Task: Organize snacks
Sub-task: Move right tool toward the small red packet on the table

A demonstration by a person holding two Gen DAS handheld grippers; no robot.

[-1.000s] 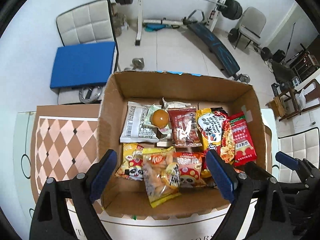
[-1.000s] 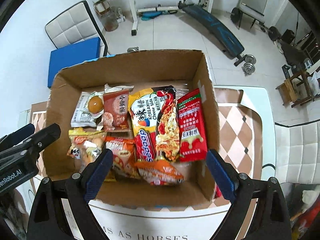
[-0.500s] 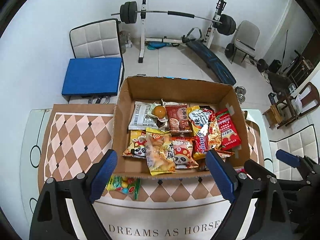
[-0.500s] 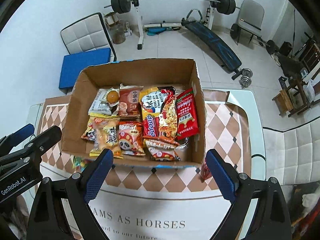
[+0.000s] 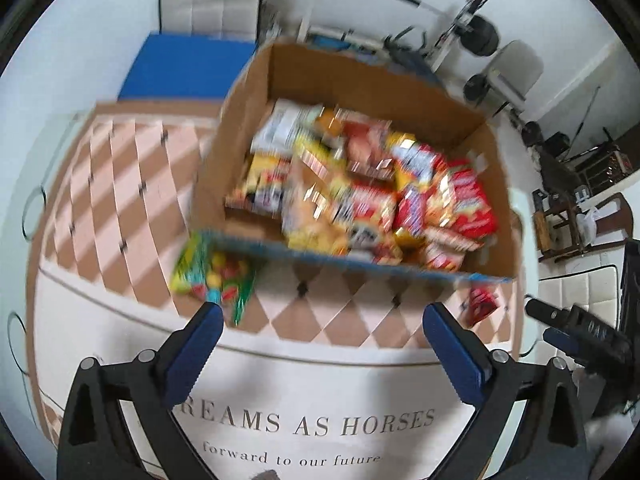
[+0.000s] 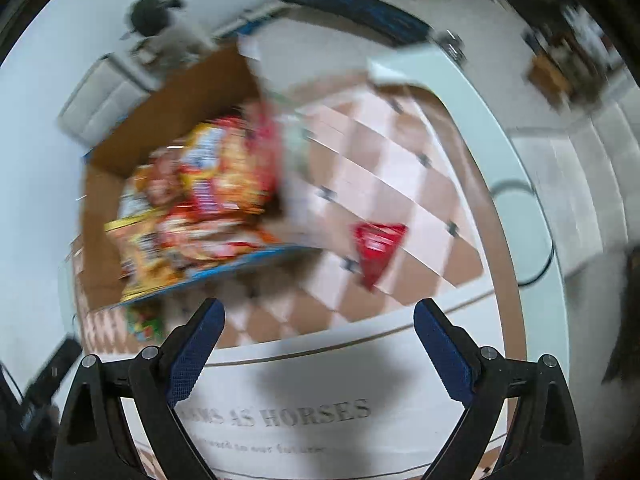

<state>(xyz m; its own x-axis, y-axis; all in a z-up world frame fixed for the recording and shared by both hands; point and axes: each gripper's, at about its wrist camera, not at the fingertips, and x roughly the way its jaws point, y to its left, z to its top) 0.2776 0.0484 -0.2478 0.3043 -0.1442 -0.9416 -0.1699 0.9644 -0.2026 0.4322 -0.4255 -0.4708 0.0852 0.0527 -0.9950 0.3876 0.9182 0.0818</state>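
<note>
Left wrist view: left gripper [image 5: 318, 322] tilted steeply down over checkered mat on tabletop [image 5: 100, 184]; jaws just opened further, spread wide, nothing between. Brown cardboard box [image 5: 360, 84] full of snack packets beyond; green-yellow candy bag [image 5: 212, 276] at its near corner.

Right wrist view, blurred: right gripper [image 6: 318, 318] pointing straight down, jaws spread, empty. Red snack packet [image 6: 376, 246] on mat beside box.

Cardboard box [image 5: 372, 92]: one
Packets outside the box: two, green [image 5: 212, 276] and red [image 6: 376, 244]
Packets inside: blurred, uncounted
</note>
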